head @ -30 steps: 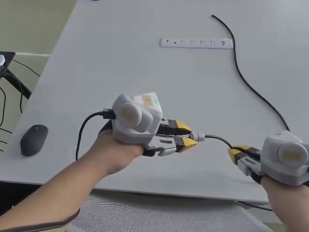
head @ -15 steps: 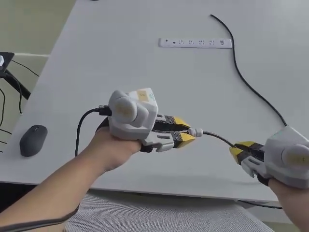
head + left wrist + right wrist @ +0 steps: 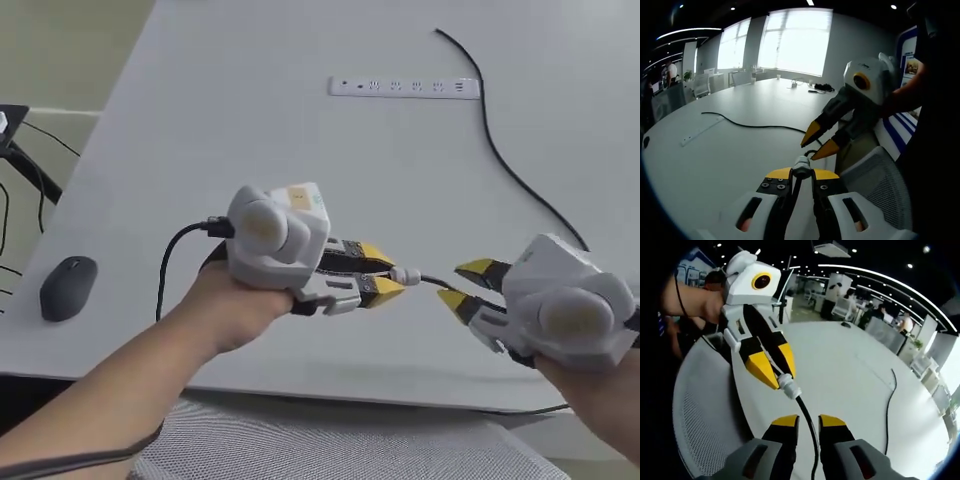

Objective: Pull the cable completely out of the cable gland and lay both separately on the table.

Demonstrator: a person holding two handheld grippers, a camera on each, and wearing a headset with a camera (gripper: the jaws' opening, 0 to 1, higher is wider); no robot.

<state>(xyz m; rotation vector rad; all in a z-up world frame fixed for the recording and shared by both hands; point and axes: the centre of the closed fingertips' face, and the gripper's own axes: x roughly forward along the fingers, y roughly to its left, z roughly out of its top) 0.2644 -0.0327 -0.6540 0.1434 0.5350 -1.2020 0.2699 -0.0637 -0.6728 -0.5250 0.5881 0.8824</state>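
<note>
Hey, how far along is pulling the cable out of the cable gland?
Nothing looks finished: the cable still runs out of the cable gland. In hand: the left gripper is shut on the gland above the table, and the right gripper is open with its jaws either side of the cable, close to the gland. Left: close on the cable, pull it fully out, lay both down apart.
</note>
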